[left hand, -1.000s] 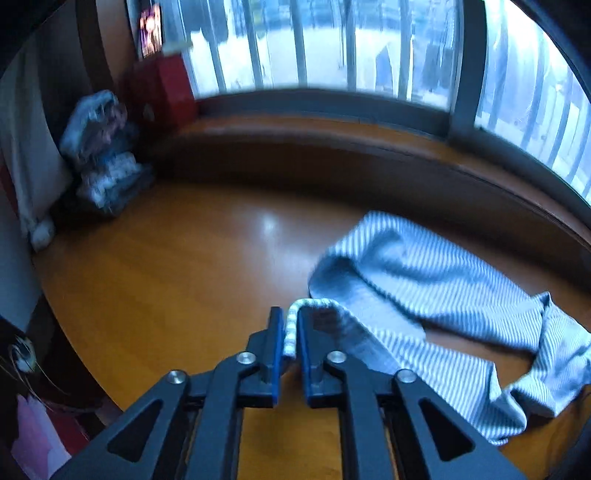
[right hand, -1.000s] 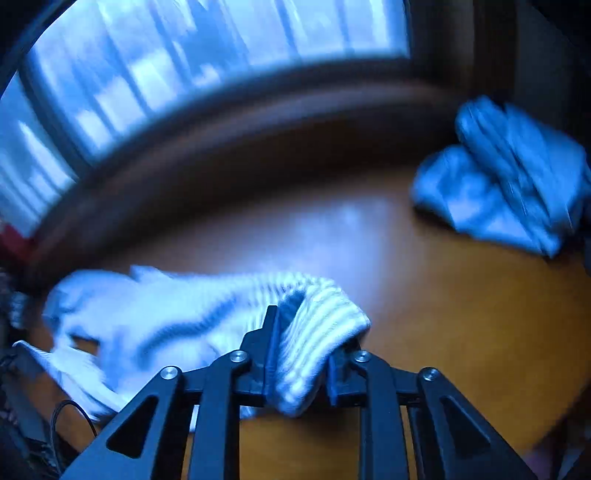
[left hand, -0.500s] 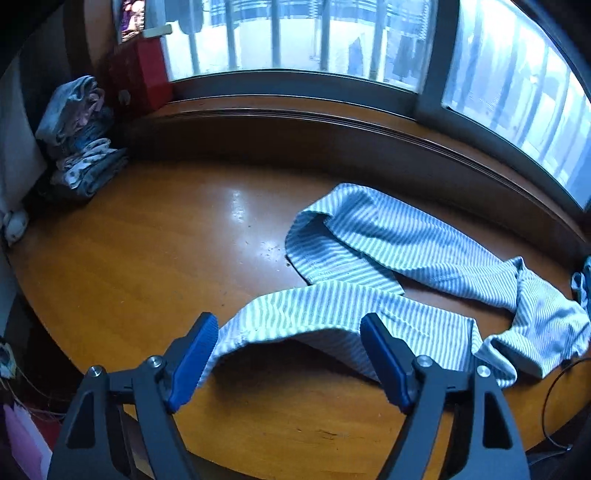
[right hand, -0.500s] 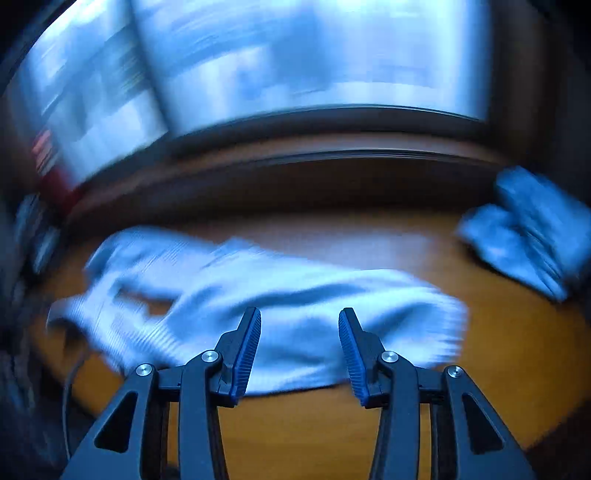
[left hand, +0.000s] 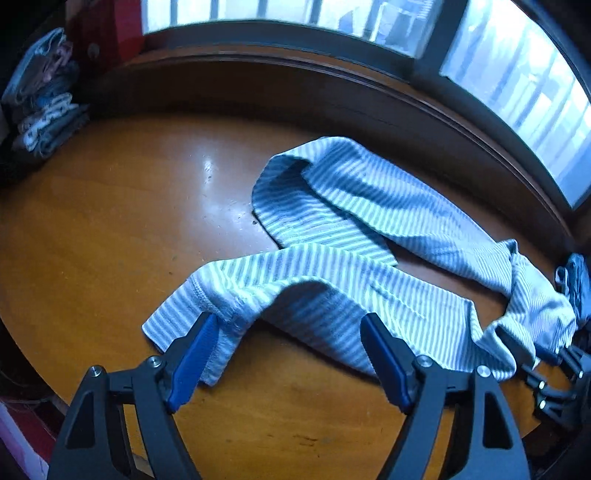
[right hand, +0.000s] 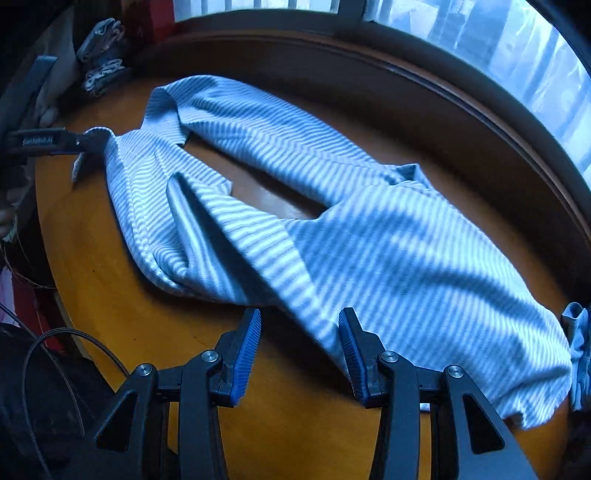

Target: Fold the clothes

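Striped garment [left hand: 369,206]: one, lying spread across the table, bunched at its right end.
Round wooden table [left hand: 110,229]: one, carrying the garment.
Grippers: two, the left gripper [left hand: 291,354] and the right gripper [right hand: 299,350], each showing two blue-padded fingers standing apart.
Pile of folded clothes [left hand: 44,103]: one, sitting at the far left.
Red box [left hand: 107,33]: one, standing far left by the window.
Small blue cloth [left hand: 576,284]: one, lying at the right edge.
Black cable [right hand: 55,354]: one, looping at the near left.

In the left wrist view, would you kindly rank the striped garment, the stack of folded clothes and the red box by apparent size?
1. striped garment, clearly largest.
2-3. stack of folded clothes and red box: alike, box cropped; unranked.
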`<state>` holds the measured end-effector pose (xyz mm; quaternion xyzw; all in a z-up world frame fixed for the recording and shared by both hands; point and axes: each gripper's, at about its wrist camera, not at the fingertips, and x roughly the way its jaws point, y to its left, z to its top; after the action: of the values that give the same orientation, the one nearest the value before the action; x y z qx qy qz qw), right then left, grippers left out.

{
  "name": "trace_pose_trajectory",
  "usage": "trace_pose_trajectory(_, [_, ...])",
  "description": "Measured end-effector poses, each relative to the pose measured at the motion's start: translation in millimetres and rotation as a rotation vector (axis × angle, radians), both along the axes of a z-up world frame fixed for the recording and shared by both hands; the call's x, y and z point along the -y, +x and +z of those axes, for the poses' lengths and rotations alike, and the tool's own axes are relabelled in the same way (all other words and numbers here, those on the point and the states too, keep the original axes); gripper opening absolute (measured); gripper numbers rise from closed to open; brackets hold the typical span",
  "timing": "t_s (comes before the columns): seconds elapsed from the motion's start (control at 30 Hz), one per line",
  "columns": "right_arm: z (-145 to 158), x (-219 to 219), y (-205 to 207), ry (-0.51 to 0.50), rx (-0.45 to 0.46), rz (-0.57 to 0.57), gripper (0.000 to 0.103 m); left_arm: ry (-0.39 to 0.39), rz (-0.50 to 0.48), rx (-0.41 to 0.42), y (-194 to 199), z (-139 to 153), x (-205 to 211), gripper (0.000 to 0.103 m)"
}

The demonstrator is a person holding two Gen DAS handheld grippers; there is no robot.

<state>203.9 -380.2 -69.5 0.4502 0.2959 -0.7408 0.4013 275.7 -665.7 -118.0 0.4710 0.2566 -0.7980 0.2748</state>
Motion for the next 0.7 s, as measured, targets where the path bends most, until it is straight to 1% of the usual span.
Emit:
trace_pose_trajectory(0.07, [0.7,-1.2,1.2,0.003,0.003,-0.007,0.044,0.038,-0.001,-0.011,0.1,0.5,1.4,0.078])
trace_pose_trajectory(0.13, [0.7,-2.3,0.8,0.002,0.009,-0.019,0.044,0.083,-0.022,-0.040,0.4,4.9,-2.2,0.078])
trace_pose_trajectory(0.2, [-1.3,-3.7,0.0,0.000,0.020,-0.033,0.044,0.116,-0.054,-0.050,-6.0,8.5,-8.9,0.078])
trace_pose_trajectory(0.27, [-3.2,-5.0,-0.9,-0.001,0.031,-0.048,0.044,0.149,-0.090,-0.043,-18.6,8.1,-17.5,0.079])
trace_pose_trajectory(0.33, [-4.0,-5.6,-1.8,-0.002,0.033,-0.056,0.044,0.160,-0.104,-0.014,-31.4,1.2,-24.6,0.079])
trace_pose_trajectory(0.47, [-5.0,-5.7,-1.8,0.004,0.024,-0.062,0.044,0.090,-0.106,0.142,-55.5,-21.9,-37.4,0.079])
trace_pose_trajectory(0.57, [-6.5,-6.0,-0.8,0.012,0.017,-0.060,0.044,0.062,-0.093,0.185,-59.2,-30.7,-40.7,0.081])
trace_pose_trajectory(0.63, [-9.3,-5.9,-1.9,0.013,0.023,-0.060,0.044,0.044,-0.084,0.183,-61.5,-29.5,-41.3,0.081])
trace_pose_trajectory(0.67, [-10.9,-5.6,-2.6,0.014,0.025,-0.060,0.044,0.032,-0.076,0.176,-62.0,-28.5,-41.2,0.079])
trace_pose_trajectory(0.7, [-12.4,-5.3,-3.4,0.014,0.026,-0.061,0.041,0.005,-0.069,0.169,-62.3,-26.7,-41.1,0.061])
